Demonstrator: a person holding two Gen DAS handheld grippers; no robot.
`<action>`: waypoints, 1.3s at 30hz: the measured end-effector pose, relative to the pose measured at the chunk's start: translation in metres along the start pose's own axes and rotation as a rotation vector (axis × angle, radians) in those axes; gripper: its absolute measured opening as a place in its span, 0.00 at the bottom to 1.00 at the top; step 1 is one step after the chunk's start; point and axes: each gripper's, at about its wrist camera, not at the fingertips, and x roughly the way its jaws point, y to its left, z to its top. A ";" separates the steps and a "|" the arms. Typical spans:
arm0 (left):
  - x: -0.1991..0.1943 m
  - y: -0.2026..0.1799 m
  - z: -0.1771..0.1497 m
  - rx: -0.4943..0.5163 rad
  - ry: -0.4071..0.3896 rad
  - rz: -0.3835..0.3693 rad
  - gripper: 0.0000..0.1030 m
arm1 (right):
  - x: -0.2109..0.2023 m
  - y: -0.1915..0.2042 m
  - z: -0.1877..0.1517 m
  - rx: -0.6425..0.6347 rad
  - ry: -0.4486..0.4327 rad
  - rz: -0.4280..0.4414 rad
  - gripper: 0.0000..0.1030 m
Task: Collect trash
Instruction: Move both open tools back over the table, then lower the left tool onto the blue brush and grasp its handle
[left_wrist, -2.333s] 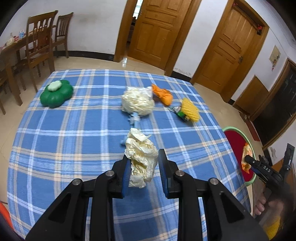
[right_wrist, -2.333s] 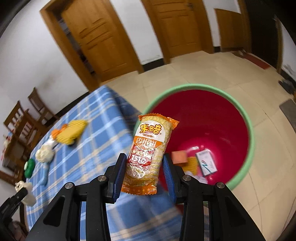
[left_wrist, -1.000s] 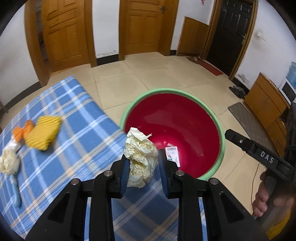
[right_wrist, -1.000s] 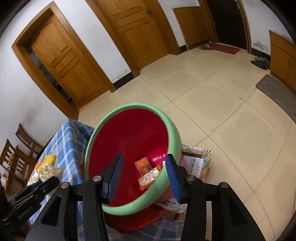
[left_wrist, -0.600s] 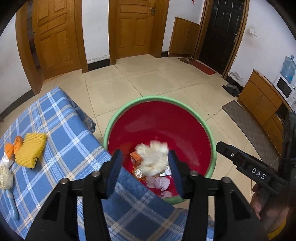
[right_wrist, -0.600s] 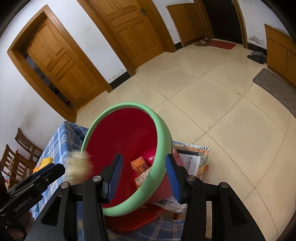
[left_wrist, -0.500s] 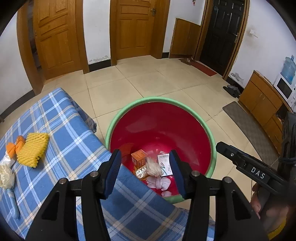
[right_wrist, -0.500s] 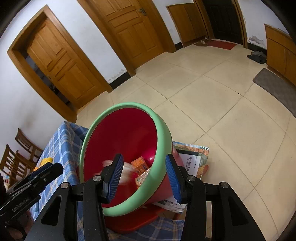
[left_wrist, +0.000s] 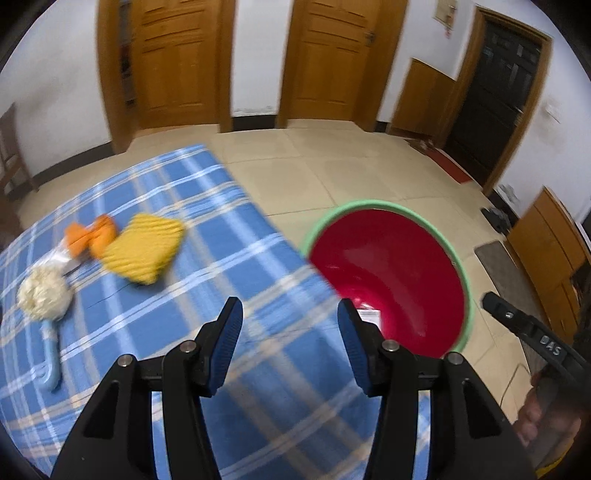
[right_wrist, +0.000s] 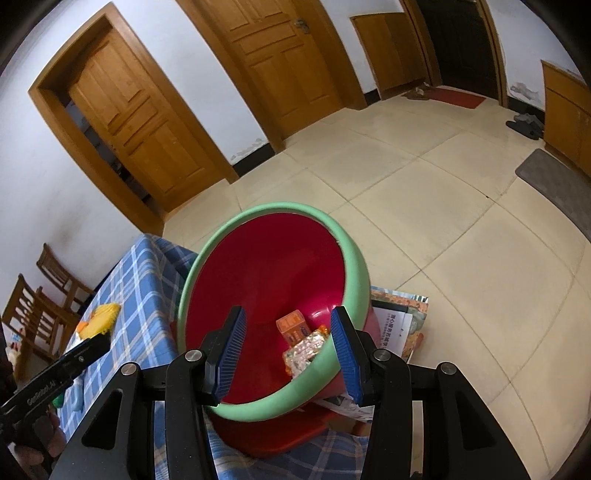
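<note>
My left gripper (left_wrist: 289, 310) stands open and empty above the blue checked tablecloth (left_wrist: 177, 332), just left of the red bin with a green rim (left_wrist: 384, 204). My right gripper (right_wrist: 288, 317) hangs open and empty over the same bin (right_wrist: 354, 258). Inside the bin lie an orange box (right_wrist: 293, 326) and a snack packet (right_wrist: 304, 350); a white card (left_wrist: 369, 315) shows in the left wrist view. On the cloth lie a yellow foam net (left_wrist: 144, 251), an orange piece (left_wrist: 90, 236) and a cream fluffy brush (left_wrist: 44, 297) with a blue handle. The crumpled paper is out of sight.
Papers and a booklet (right_wrist: 399, 325) lie on the tiled floor beside the bin. Wooden chairs (right_wrist: 40, 295) stand past the table's far side. Wooden doors (left_wrist: 325, 55) line the back wall. A grey mat (right_wrist: 554, 177) and low cabinets are at the right.
My left gripper let go of the crumpled paper, which dropped into the bin, and its jaws widened. It then swung left, back over the table. The right gripper stayed put.
</note>
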 end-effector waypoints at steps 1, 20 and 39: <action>-0.002 0.008 -0.001 -0.016 -0.001 0.012 0.52 | 0.000 0.003 0.000 -0.005 0.001 0.002 0.47; -0.033 0.155 -0.033 -0.260 -0.040 0.260 0.52 | 0.002 0.050 -0.013 -0.099 0.032 0.024 0.48; -0.015 0.206 -0.059 -0.319 0.013 0.280 0.32 | 0.027 0.136 -0.029 -0.267 0.105 0.087 0.49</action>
